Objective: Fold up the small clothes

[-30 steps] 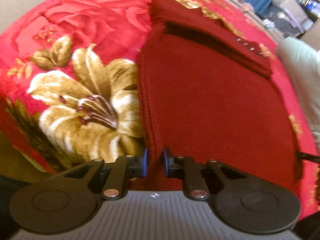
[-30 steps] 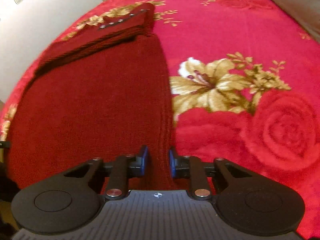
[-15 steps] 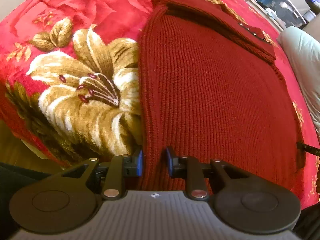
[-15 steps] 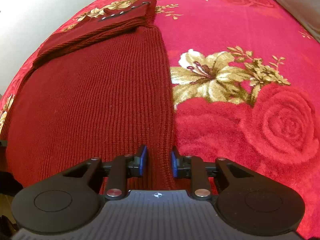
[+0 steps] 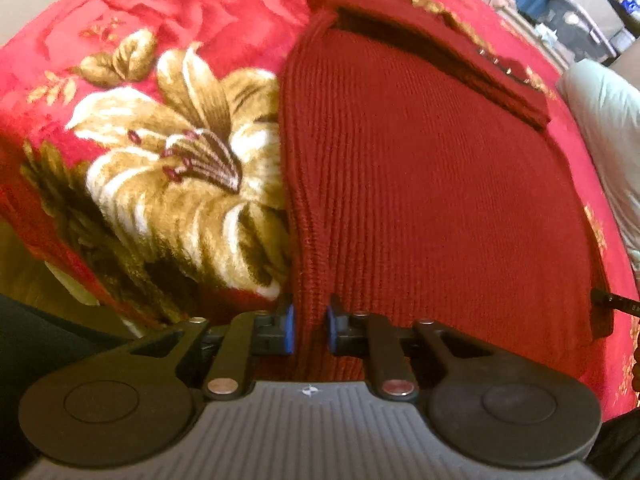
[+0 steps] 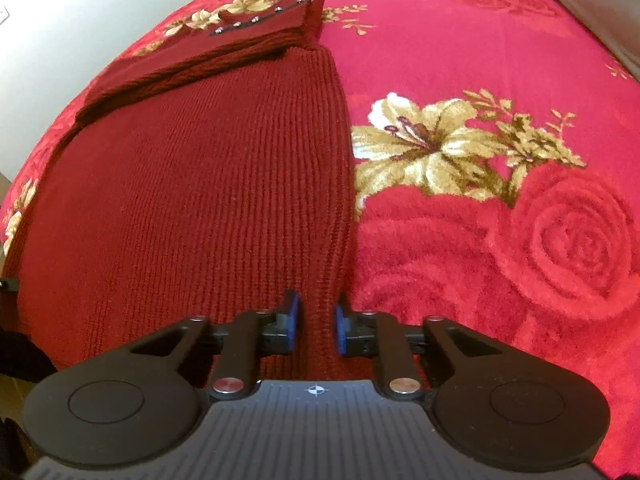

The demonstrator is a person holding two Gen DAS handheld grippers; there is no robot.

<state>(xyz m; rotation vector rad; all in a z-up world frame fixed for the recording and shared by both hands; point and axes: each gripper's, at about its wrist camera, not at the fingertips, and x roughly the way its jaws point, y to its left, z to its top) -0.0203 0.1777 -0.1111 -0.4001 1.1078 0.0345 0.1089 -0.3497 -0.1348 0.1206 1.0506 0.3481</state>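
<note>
A dark red ribbed knit garment [image 5: 420, 184] lies flat on a red floral blanket [image 5: 160, 40]. Its far end is folded over, with a row of small metal studs [image 5: 496, 60]. My left gripper [image 5: 308, 328] is shut on the garment's near left corner. My right gripper [image 6: 316, 322] is shut on the near right corner of the same garment [image 6: 192, 184]. The studded fold [image 6: 256, 20] also shows at the far end in the right wrist view. The right gripper's tip [image 5: 612, 302] shows at the right edge of the left wrist view.
The blanket [image 6: 500, 240] has gold lily and rose patterns and drops off at the near edge. A pale pillow [image 5: 608, 112] lies to the right in the left wrist view. A white wall [image 6: 100, 12] stands beyond the bed.
Both grippers keep their hold on the near corners. The garment looks pulled flatter and straighter, and the views have shifted slightly.
</note>
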